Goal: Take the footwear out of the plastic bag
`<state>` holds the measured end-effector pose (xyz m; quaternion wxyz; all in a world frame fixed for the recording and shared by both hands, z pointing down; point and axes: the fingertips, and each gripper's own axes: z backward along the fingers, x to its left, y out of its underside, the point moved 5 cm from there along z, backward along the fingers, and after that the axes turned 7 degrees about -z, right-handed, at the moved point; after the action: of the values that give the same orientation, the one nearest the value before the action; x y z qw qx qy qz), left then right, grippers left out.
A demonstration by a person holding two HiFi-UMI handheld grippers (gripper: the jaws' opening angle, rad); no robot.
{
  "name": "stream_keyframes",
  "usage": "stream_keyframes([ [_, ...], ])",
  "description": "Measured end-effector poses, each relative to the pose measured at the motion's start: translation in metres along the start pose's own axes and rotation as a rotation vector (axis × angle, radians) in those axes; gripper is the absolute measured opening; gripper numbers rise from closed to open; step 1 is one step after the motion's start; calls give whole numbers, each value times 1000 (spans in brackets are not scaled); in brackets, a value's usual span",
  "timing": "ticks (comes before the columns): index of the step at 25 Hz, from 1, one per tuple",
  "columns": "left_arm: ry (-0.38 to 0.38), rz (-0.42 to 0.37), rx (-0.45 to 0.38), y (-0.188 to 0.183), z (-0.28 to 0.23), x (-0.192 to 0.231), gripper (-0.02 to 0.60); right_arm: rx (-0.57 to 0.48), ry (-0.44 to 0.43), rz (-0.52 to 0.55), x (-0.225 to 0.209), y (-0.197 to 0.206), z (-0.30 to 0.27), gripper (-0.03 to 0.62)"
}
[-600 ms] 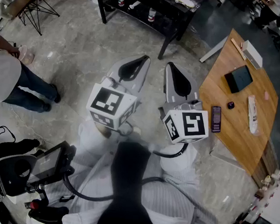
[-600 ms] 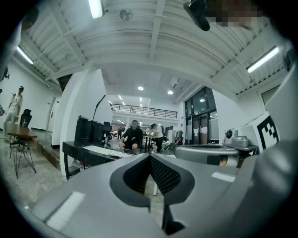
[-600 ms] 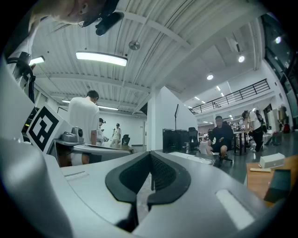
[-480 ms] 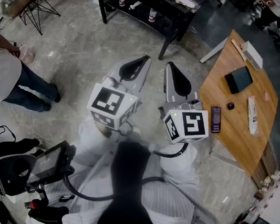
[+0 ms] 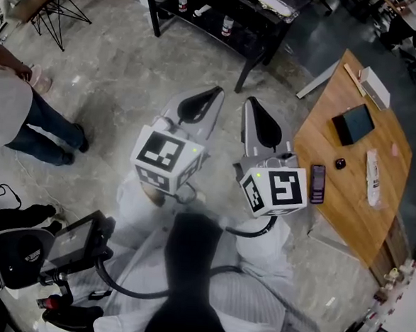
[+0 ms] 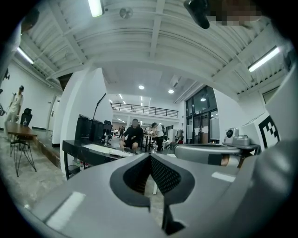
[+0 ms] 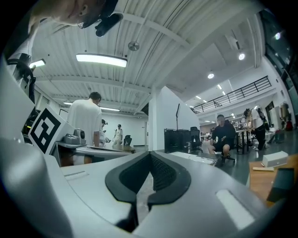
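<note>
No plastic bag or footwear shows in any view. In the head view my left gripper point(image 5: 217, 91) and right gripper point(image 5: 249, 99) are held side by side, level, over the grey stone floor, both pointing away from me. Each is shut with nothing between its jaws. The left gripper view looks past the closed left gripper point(image 6: 150, 155) into a large hall, with the right gripper's body at its right. The right gripper view shows the closed right gripper point(image 7: 150, 154) before the same hall.
A wooden table point(image 5: 376, 202) stands at the right with a black box point(image 5: 353, 123), a phone point(image 5: 317, 183) and a narrow white packet point(image 5: 371, 179). A black bench point(image 5: 227, 0) is ahead. A person point(image 5: 13, 113) stands at the left, and a dark office chair point(image 5: 17, 255) is at lower left.
The head view has shifted slightly, so the wooden table sits a little further left and higher. Both grippers stay shut and side by side.
</note>
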<state>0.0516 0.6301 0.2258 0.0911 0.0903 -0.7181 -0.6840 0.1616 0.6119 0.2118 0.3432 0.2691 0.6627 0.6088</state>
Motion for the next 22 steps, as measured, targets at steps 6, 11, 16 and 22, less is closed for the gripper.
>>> stream_keyframes([
  [6, -19, 37, 12, 10, -29, 1, 0, -4, 29, -9, -38, -1, -1, 14],
  [11, -9, 38, 30, 18, -78, 23, 0, 17, 45, -27, -80, 9, -39, 14],
  [16, 21, 40, 27, 20, -156, 82, 0, 24, 66, -28, -124, 11, -120, 14],
  [22, 119, 24, 49, 13, -268, 162, 0, 9, 145, -44, -189, -1, -234, 14],
])
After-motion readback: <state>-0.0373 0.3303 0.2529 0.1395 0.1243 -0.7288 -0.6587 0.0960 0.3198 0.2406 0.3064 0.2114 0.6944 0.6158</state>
